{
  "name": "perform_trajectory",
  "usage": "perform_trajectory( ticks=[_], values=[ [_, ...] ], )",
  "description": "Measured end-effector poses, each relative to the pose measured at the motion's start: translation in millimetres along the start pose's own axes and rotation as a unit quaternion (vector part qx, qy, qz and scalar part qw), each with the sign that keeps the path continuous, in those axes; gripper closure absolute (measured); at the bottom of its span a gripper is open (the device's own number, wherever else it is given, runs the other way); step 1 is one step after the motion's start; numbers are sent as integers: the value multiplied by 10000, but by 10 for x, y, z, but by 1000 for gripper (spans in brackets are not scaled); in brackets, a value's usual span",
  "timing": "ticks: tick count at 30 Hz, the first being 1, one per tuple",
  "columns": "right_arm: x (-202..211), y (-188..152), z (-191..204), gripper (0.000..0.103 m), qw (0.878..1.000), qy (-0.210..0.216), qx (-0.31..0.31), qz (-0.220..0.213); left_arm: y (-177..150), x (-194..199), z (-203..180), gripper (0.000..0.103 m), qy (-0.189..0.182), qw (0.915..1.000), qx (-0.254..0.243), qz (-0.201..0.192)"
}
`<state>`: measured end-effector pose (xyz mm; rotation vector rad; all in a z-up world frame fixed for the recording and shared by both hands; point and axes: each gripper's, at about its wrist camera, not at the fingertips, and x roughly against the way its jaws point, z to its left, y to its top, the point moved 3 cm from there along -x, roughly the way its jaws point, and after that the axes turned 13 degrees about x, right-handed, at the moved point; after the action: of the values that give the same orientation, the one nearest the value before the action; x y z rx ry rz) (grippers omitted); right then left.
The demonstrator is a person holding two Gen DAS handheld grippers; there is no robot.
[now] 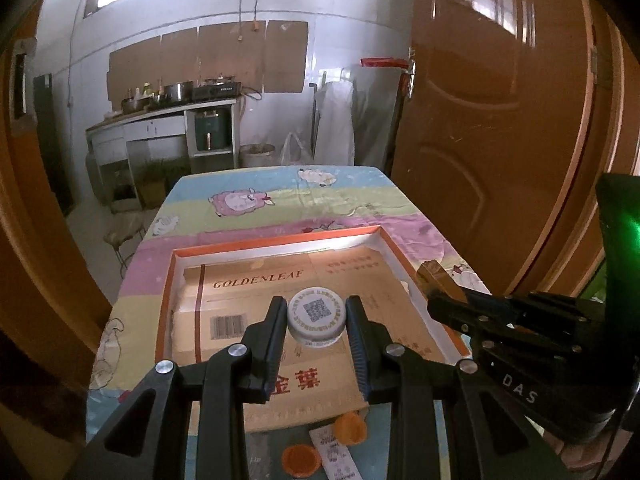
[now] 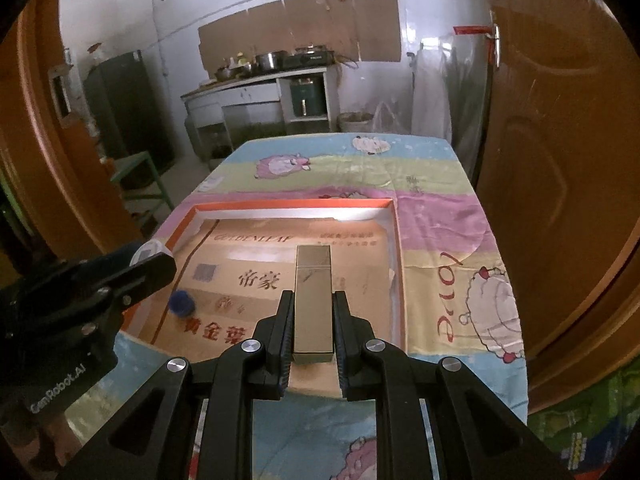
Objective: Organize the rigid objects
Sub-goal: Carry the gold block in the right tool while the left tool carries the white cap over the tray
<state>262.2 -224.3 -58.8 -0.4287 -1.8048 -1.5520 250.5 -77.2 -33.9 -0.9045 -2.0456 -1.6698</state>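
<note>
At the bottom of the left wrist view, two orange caps [image 1: 350, 428] and [image 1: 301, 460] lie on the tablecloth [image 1: 276, 196] with a printed paper slip [image 1: 338, 456] between them, all partly hidden behind the black arms of the left gripper [image 1: 317, 322]. Just above, that gripper's jaws are clenched on a small round white tin [image 1: 317, 315] with a QR code on its lid, a pad pressing each side, and the tin hangs over the orange-rimmed tray [image 1: 167, 292]. A flattened brown carton [image 1: 248, 304] printed GOLDENLEAF lines the tray floor. At the right edge of that view the right gripper shows from the side, carrying its load over the tray's right rim.

At lower centre of the right wrist view, the right gripper [image 2: 313, 320] is clamped tight on a long gold rectangular box [image 2: 313, 300], which lies lengthwise between the fingers and points away toward the tray's middle. To the left of it, a small blue cap [image 2: 181, 303] rests on the carton near the tray's left wall. The left gripper fills the lower left of this view.

Farther back, the sheep-patterned tablecloth runs to the table's far edge, and beyond it, at upper centre, stands a kitchen counter [image 2: 256, 84] with pots
</note>
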Motion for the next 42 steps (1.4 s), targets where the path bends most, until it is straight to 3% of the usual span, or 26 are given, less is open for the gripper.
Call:
perform_trajectory(
  ticks=[21,42],
  values=[
    [-785,48,-225,85,9986,-8,-93,523,-24,-831,187,72,325,9968,314,663],
    [-1053,-71,-202,85,9972,13,-20,752,-193,-1098,264,72,431,9933,301,1026]
  ],
)
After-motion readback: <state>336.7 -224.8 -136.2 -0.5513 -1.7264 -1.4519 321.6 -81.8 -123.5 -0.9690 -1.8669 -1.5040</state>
